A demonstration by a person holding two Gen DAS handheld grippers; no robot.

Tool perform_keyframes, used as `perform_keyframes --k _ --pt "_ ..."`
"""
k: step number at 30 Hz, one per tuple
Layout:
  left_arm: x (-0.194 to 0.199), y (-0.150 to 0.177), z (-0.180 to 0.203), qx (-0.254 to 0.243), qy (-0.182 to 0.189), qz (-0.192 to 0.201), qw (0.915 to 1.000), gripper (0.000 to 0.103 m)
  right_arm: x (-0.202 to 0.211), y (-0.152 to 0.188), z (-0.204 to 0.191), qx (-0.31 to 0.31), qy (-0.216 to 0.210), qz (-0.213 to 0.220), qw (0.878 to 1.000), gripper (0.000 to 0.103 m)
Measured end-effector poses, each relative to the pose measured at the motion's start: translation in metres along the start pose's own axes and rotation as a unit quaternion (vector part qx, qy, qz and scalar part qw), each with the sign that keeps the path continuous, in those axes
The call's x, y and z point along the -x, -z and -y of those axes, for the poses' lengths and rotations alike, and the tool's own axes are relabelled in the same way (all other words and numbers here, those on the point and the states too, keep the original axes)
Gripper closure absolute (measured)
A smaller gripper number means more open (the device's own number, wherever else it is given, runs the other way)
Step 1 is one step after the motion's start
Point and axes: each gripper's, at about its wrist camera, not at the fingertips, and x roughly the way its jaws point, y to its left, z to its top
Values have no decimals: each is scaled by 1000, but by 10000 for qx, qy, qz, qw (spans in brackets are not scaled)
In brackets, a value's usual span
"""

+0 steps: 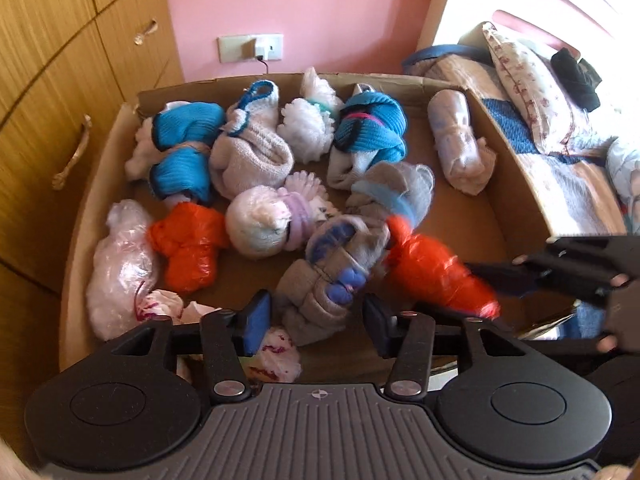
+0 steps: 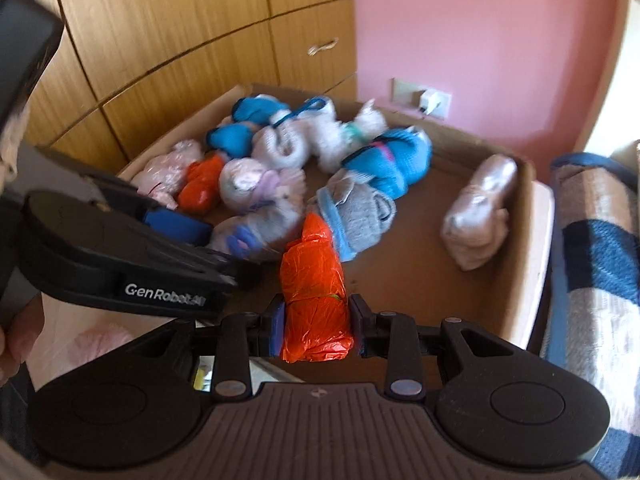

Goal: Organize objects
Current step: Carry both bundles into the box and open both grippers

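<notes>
right gripper point(image 2: 316, 328): clamped on an orange plastic bundle point(image 2: 314, 300), pads pressed to both its sides, held over the near edge of the cardboard box point(image 2: 516, 280)
left gripper point(image 1: 316, 320): jaws apart, a grey and blue sock roll point(image 1: 324, 280) lying between them, pads not pressing it
cardboard box contents: blue knit rolls point(image 1: 370, 128), white fluffy bundles, a second orange bundle point(image 1: 188, 244), clear-wrapped bundles along the left wall
lone wrapped roll point(image 2: 480, 212): by the right wall, well apart from the cluster
surroundings: wooden cabinets point(image 1: 52, 80), pink wall, bedding at right
</notes>
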Motion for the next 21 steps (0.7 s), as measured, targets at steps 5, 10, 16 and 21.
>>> perform_keyframes --k 5,10,16,21 --pt "21 0 -4 -11 68 191 9998 23 1 -1 2 17 -135 -22 9999 71" --pt "35 5 -8 5 -11 345 9994 22 0 -4 -2 51 -252 -53 9997 69" --pt "37 10 -17 160 0 296 9994 22 -4 -7 -9 84 -247 -85 9996 66" --pt "42 13 -21 202 -24 337 9992 22 7 -7 -10 100 -64 9 9999 66"
